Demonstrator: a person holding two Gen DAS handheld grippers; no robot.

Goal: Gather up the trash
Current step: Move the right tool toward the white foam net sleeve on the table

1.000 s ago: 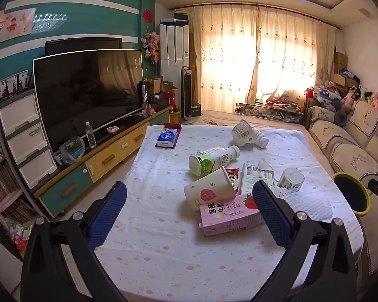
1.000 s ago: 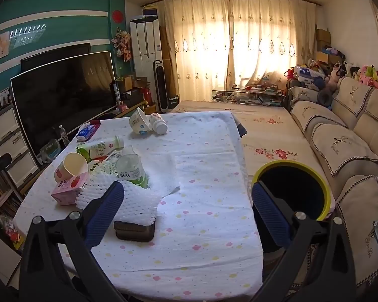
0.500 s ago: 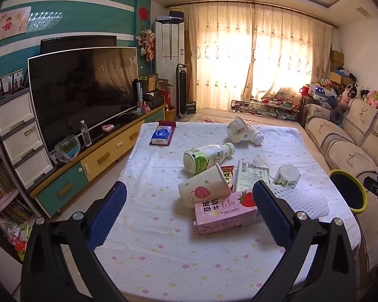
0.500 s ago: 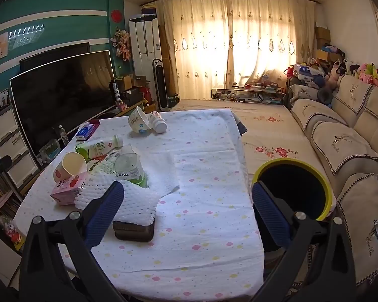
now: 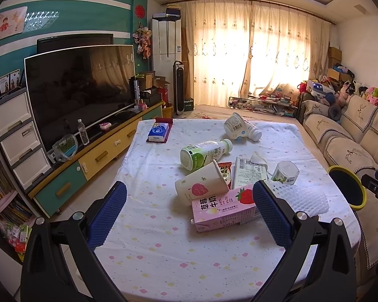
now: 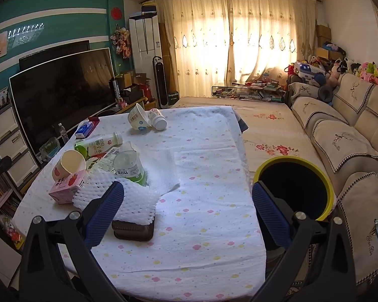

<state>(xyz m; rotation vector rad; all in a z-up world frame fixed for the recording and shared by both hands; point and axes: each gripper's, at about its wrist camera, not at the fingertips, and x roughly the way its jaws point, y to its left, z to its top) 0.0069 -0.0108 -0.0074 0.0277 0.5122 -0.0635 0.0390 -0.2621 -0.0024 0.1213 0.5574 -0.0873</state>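
While both tools hover over the cloth-covered table (image 6: 209, 239), neither has anything in its grasp: the left gripper (image 5: 189, 214) is spread wide with its blue pads well apart, and the right gripper (image 6: 187, 211) is spread just as wide and empty.

Just ahead of the left gripper, slightly toward its right finger, lies the pink strawberry milk carton (image 5: 224, 207), with a tipped paper cup (image 5: 201, 186) resting against its far edge. Farther out lie a green-labelled bottle (image 5: 204, 153) on its side, a flat printed wrapper (image 5: 249, 172) and a small clear cup (image 5: 284, 173). White foam netting (image 6: 128, 198) sits right at the right gripper's left finger, draped partly over a dark flat case (image 6: 133, 229). The yellow-rimmed bin (image 6: 294, 186) stands off the table edge, beyond the right gripper's right finger.

All of this looks light and probably empty. The carton is likely stiff enough to be pinched across its narrow sides; the paper cup would crush easily, so a gentle hold near its rim seems wiser. The netting is soft and squashy and should compress to almost nothing, needing a deep, full close.
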